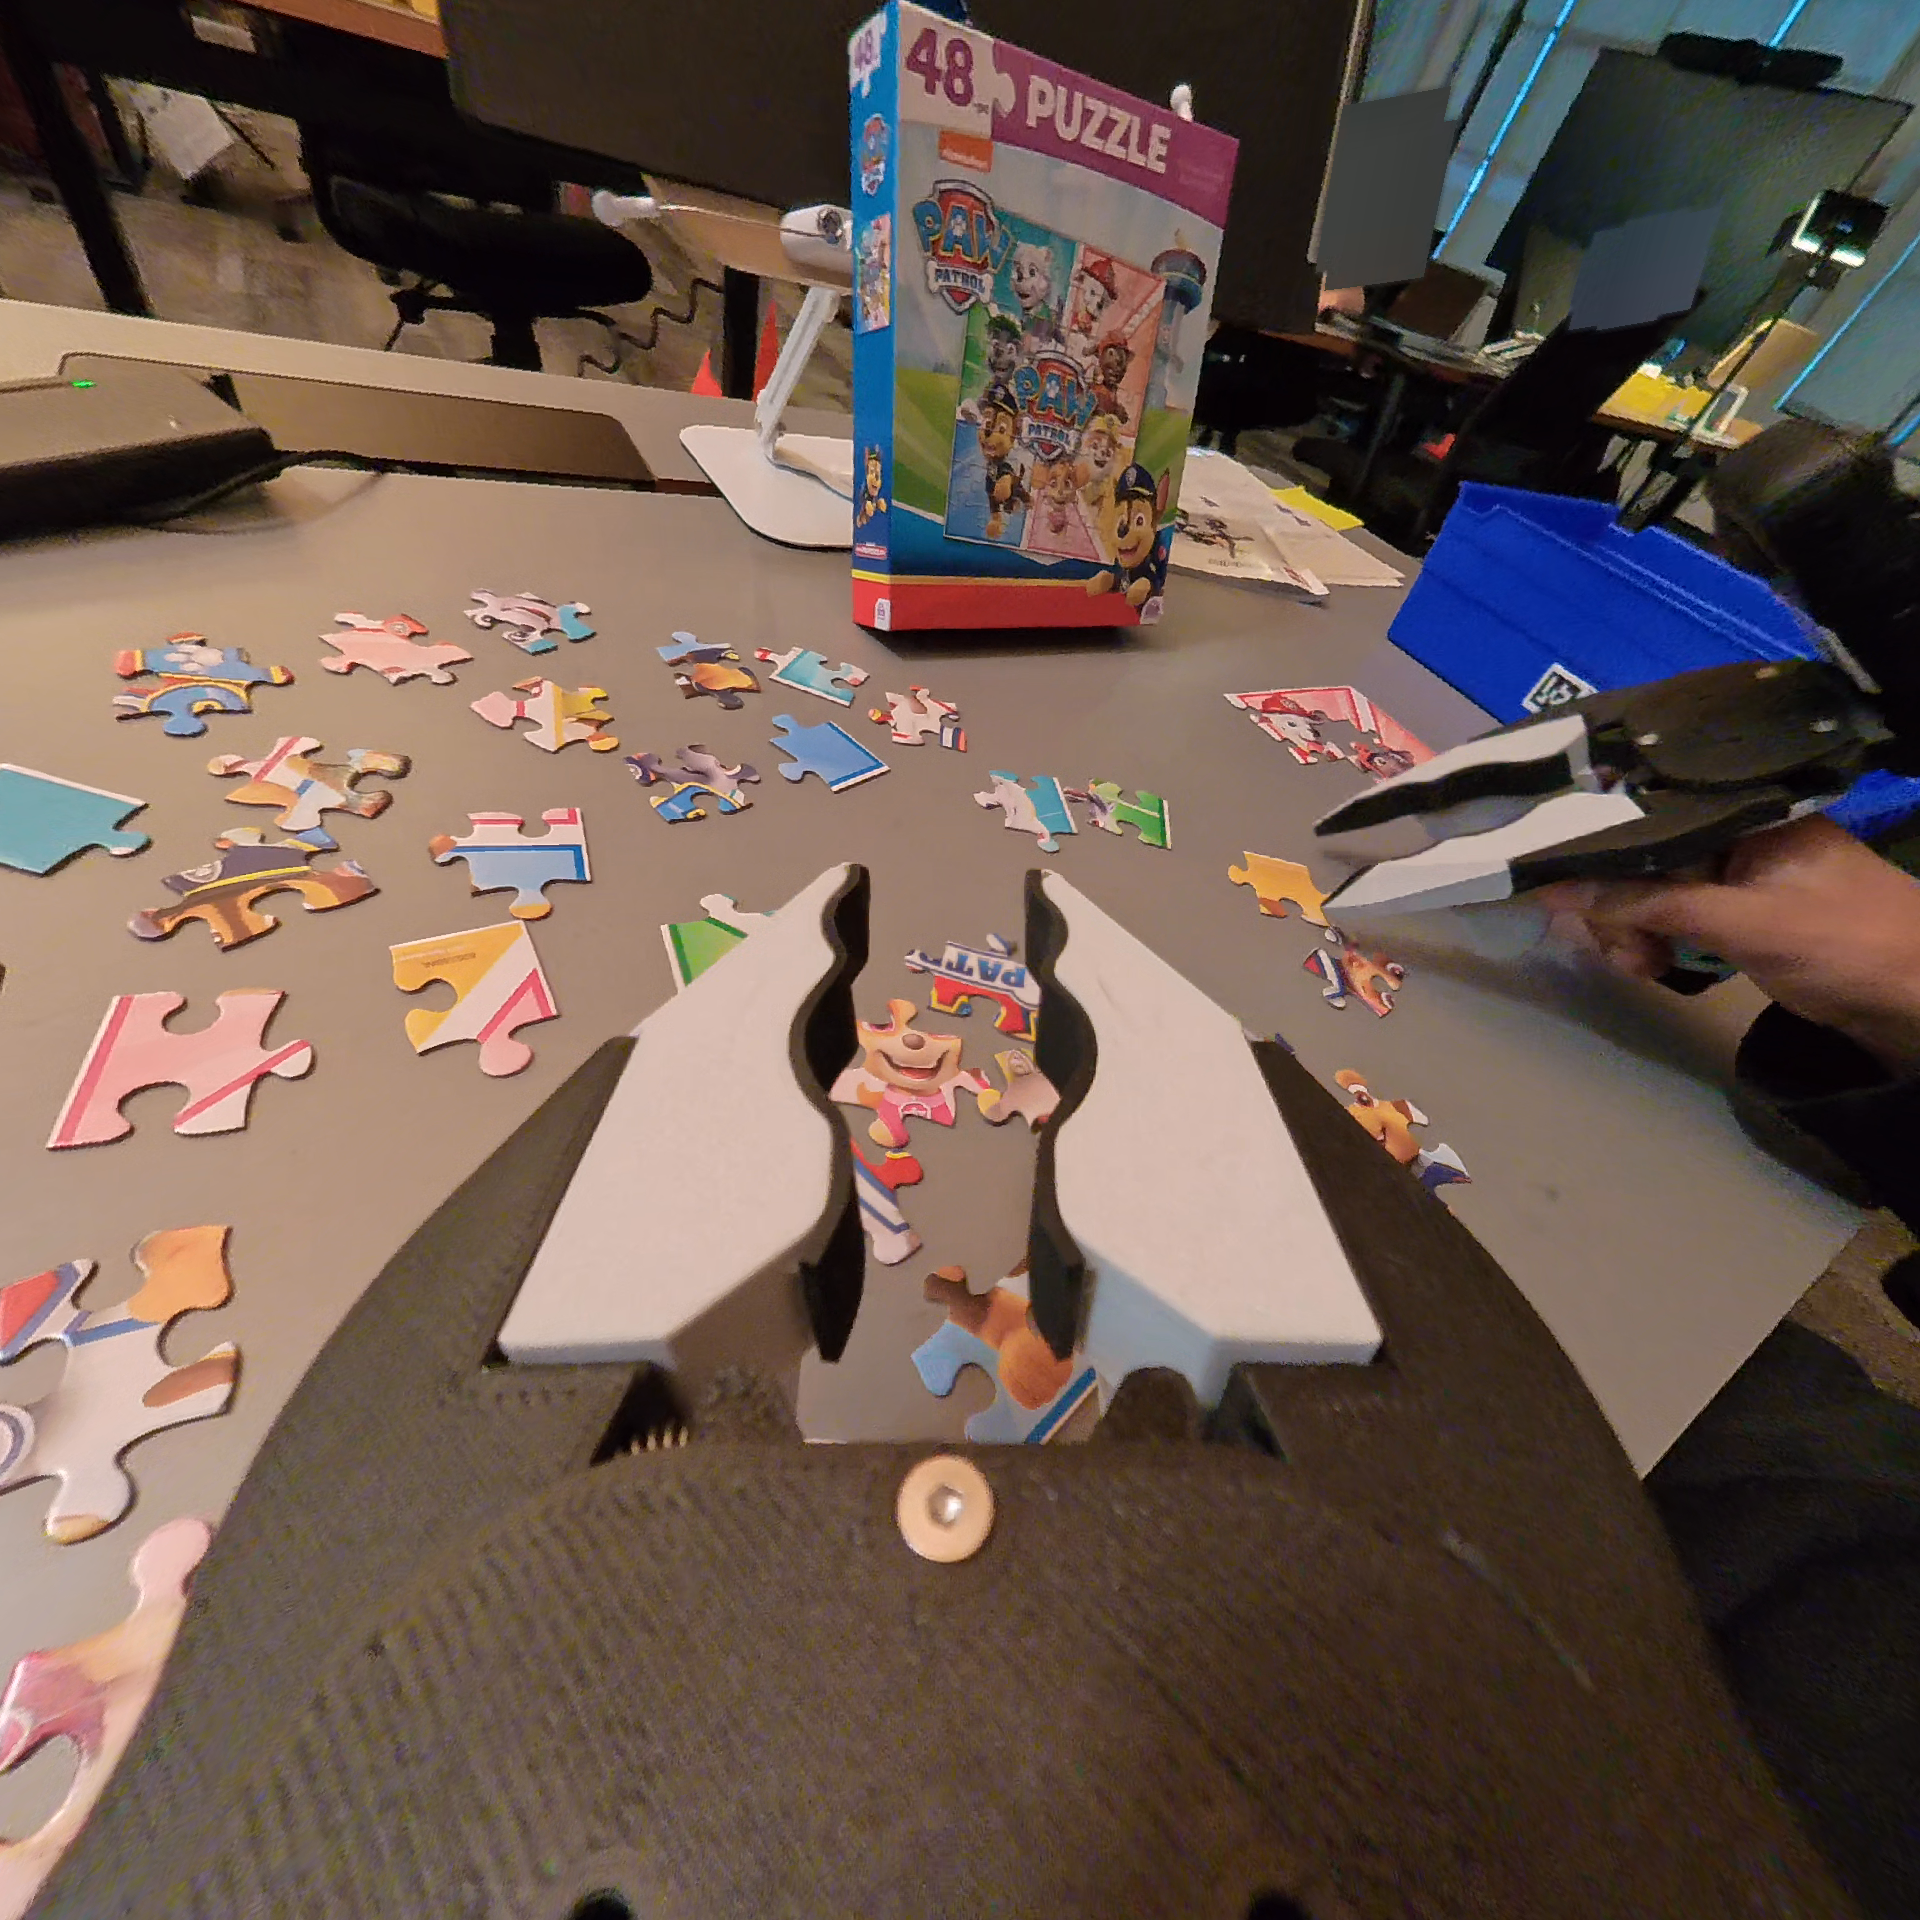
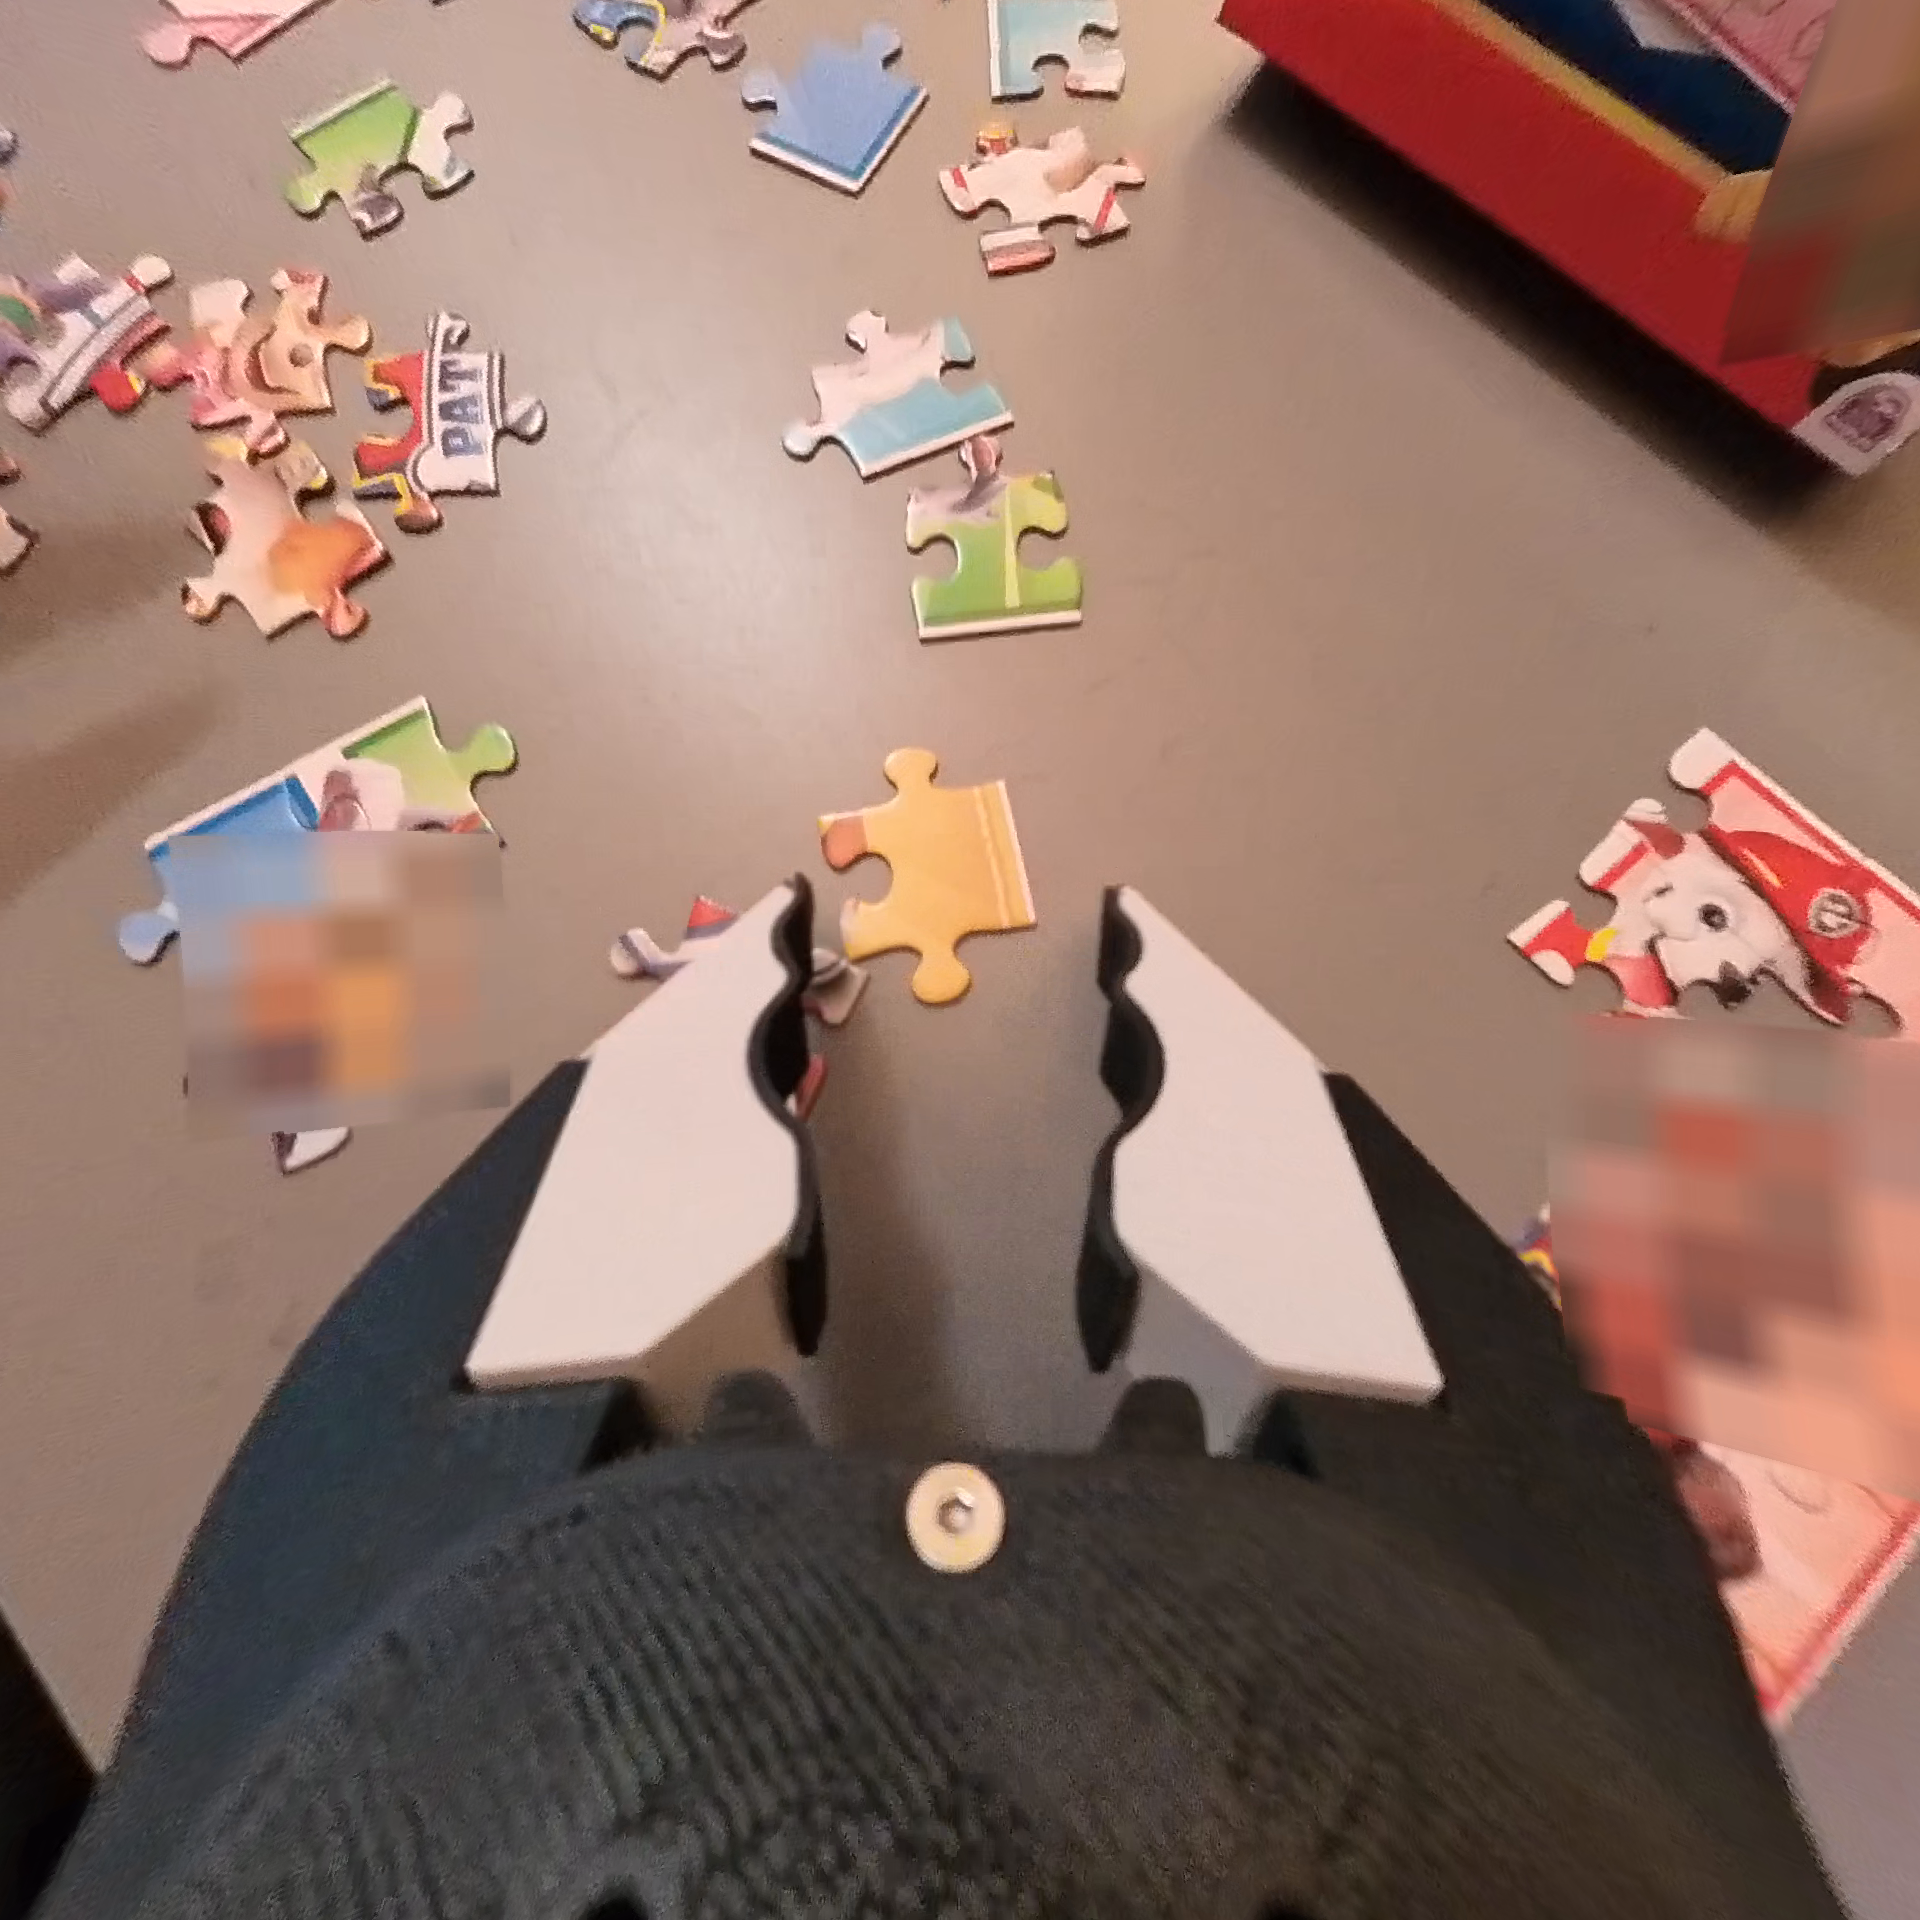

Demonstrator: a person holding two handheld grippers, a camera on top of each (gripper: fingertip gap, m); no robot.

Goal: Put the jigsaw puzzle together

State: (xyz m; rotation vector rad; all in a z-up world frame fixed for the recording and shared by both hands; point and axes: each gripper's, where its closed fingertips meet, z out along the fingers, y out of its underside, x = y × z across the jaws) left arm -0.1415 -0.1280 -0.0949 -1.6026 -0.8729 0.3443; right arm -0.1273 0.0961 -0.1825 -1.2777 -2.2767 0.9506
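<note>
One yellow puzzle piece (image 2: 935, 873) lies flat on the grey bench (image 2: 1299, 675), just ahead of the right tool (image 2: 951, 904), whose jaws gape wide and bare, a touch left of centre. Over on the left, the other tool (image 1: 945, 883) hovers half-open and bare above scattered pieces, well apart from it.

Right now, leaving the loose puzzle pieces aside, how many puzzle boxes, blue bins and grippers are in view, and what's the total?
Puzzle box: 1
Blue bin: 1
Grippers: 2, the left gripper and the right gripper, both with fingers apart
Total: 4
</note>
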